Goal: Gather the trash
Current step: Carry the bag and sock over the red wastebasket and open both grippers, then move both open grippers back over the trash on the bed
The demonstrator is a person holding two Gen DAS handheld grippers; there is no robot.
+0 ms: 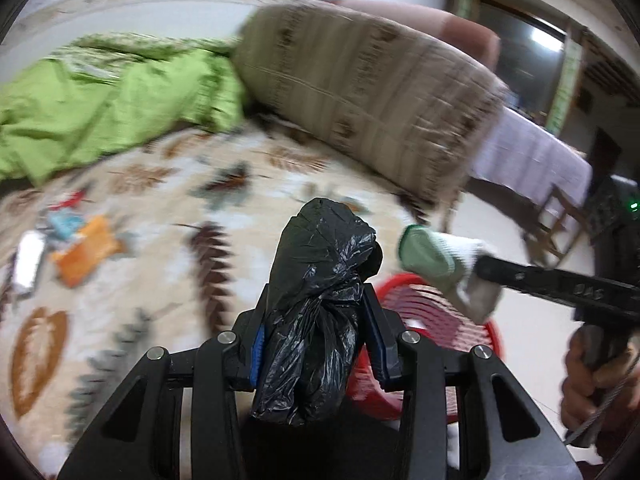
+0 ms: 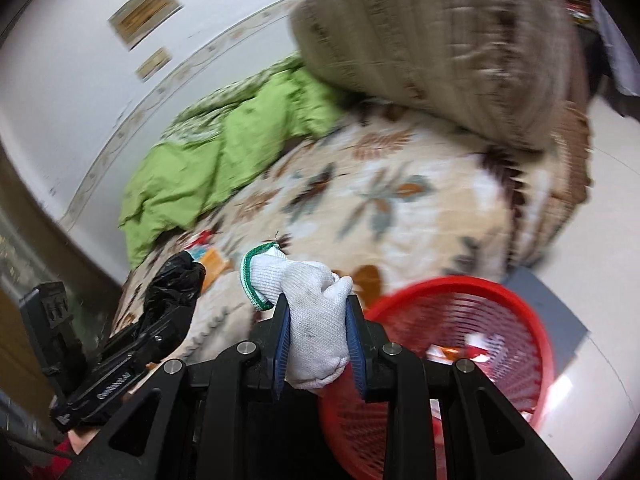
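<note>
Left gripper (image 1: 316, 332), right gripper (image 2: 320, 340) — jaws clamped, angled downward.

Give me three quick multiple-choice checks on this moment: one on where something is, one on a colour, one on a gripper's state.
1. Where do the loose wrappers lie?
A. on the leaf-print bedspread
B. on the green quilt
C. on the floor tiles

2. What colour is the mesh basket?
A. blue
B. red
C. white

3. What is the left gripper doing?
A. hanging open, nothing in it
B. clamped on a white glove
C. clamped on a black plastic bag

Answers:
1. A: the wrappers lie on the bedspread, clear of the green quilt.
2. B: the basket is red.
3. C: the left gripper pinches the black plastic bag; the right gripper has the white glove.
</note>
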